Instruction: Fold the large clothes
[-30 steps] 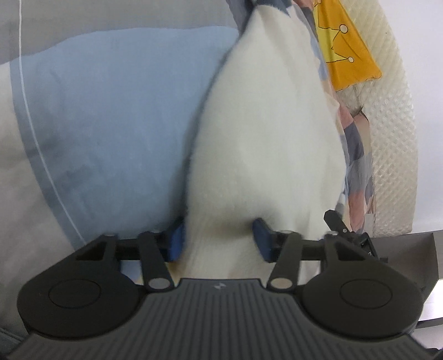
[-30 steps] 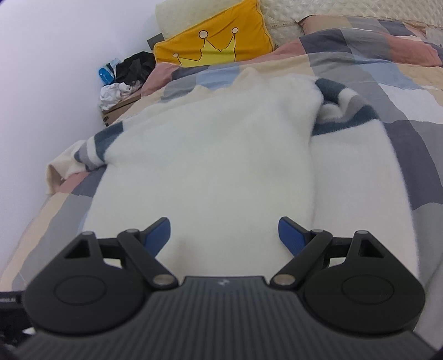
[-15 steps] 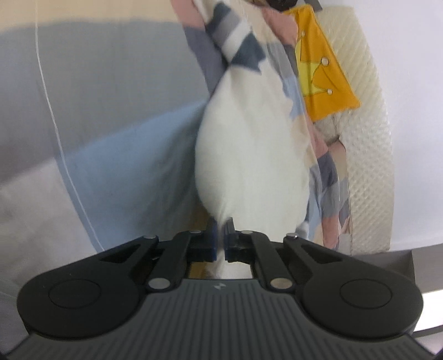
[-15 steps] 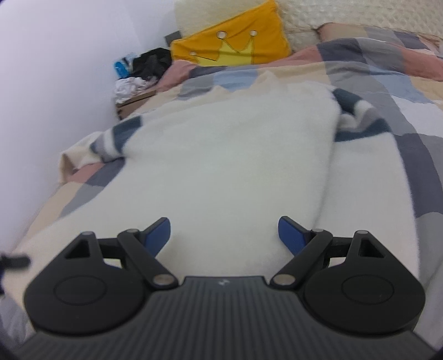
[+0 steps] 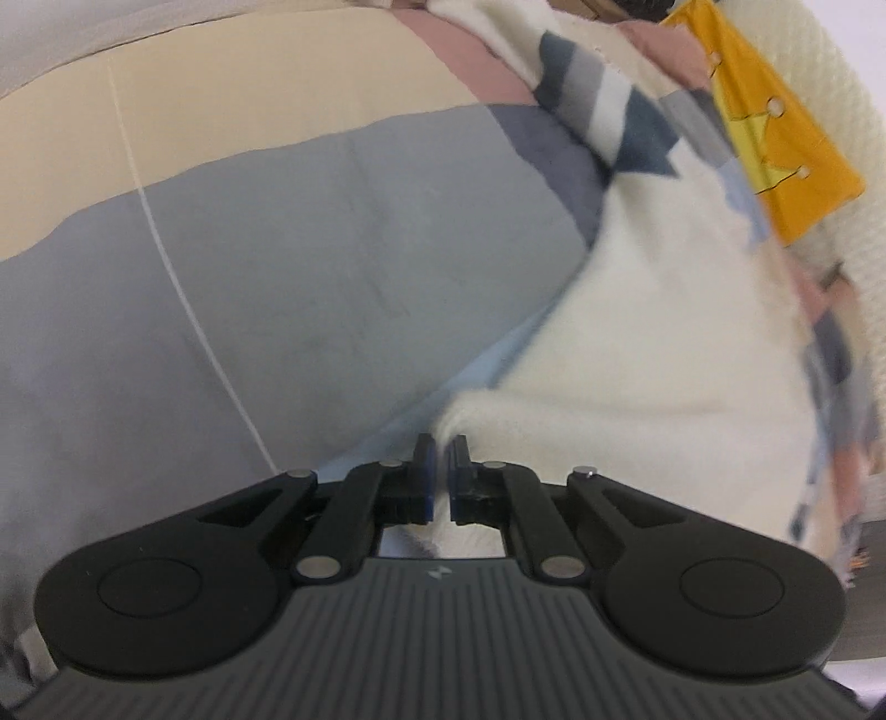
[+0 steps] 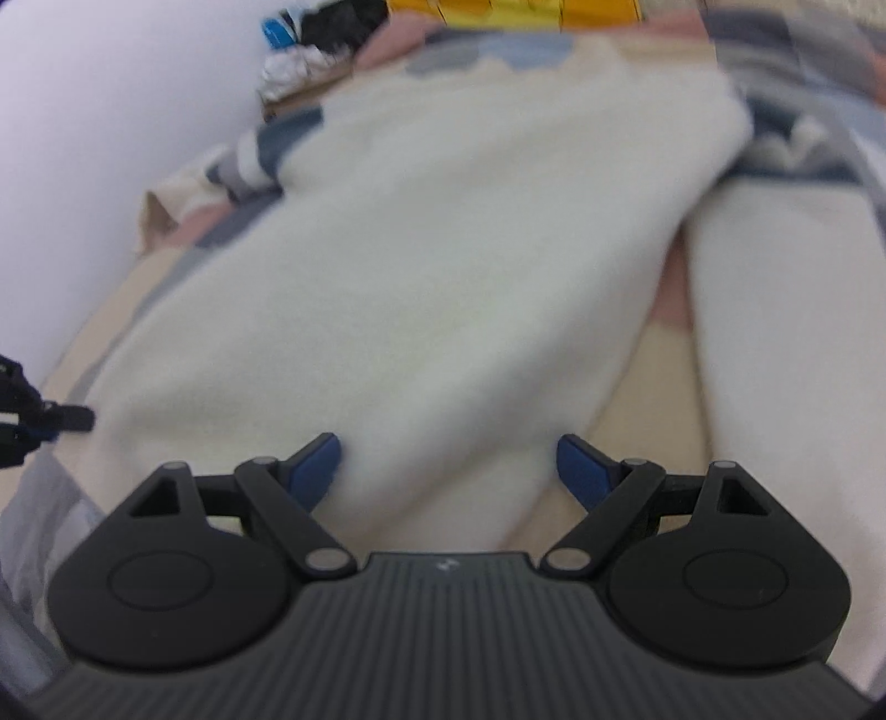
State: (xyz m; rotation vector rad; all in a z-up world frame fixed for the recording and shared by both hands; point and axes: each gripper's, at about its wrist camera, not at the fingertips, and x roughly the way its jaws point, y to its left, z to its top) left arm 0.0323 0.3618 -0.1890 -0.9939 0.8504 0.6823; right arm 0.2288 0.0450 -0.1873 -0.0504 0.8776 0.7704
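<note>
A large cream-white fleece garment (image 6: pixel 443 266) with navy and grey striped sleeves lies spread on the bed. My left gripper (image 5: pixel 442 471) is shut on a pinched corner of the garment (image 5: pixel 664 343), its blue pads close together with white cloth between them. My right gripper (image 6: pixel 447 465) is open, its blue pads wide apart low over the garment's near edge, holding nothing. The left gripper's tip shows at the left edge of the right wrist view (image 6: pixel 50 421).
The bed has a patchwork cover (image 5: pixel 332 266) of grey, beige and pink blocks. A yellow crown cushion (image 5: pixel 775 144) and a cream quilted headboard (image 5: pixel 819 111) are at the head. A pile of clothes (image 6: pixel 310 50) sits by the white wall (image 6: pixel 111 111).
My left gripper closed on the garment's corner and has pulled it sideways across the cover. My right gripper stayed open and moved forward and lower over the garment.
</note>
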